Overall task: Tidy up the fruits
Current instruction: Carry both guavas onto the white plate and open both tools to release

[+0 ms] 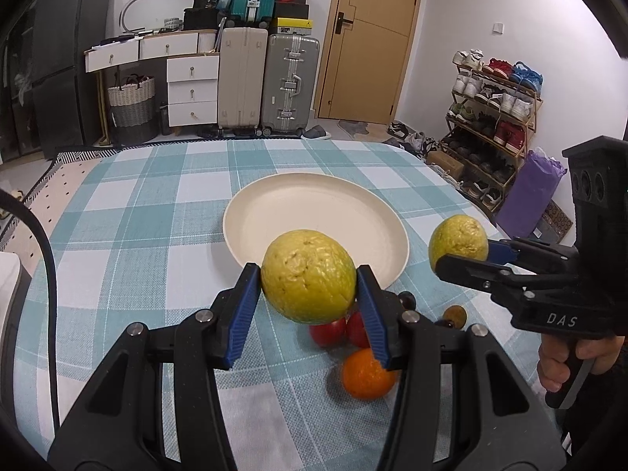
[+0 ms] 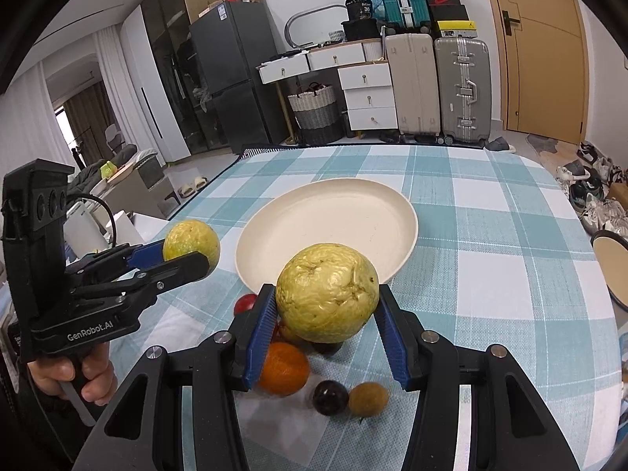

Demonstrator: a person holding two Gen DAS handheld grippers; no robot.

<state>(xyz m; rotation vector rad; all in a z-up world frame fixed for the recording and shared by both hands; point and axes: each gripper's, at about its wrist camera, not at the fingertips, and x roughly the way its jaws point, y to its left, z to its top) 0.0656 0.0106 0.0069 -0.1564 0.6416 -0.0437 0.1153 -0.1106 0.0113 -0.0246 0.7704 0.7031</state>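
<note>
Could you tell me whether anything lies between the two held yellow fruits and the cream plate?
Nothing visible does. The left claw holds one yellow fruit at the plate's near rim, the right claw holds the other; the loose fruits lie nearer, below them.

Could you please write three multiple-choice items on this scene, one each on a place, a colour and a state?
1. Where does the orange lie?
A. on the plate
B. on the cloth
C. in a gripper

2. What colour is the plate?
A. cream
B. red
C. black

3. What does the left gripper do?
A. stands open
B. grips a tomato
C. grips a guava

Answers: 1 B, it rests on the checked cloth short of the plate; 2 A, its bare face is cream; 3 C, both pads press the yellow-green fruit.
</note>
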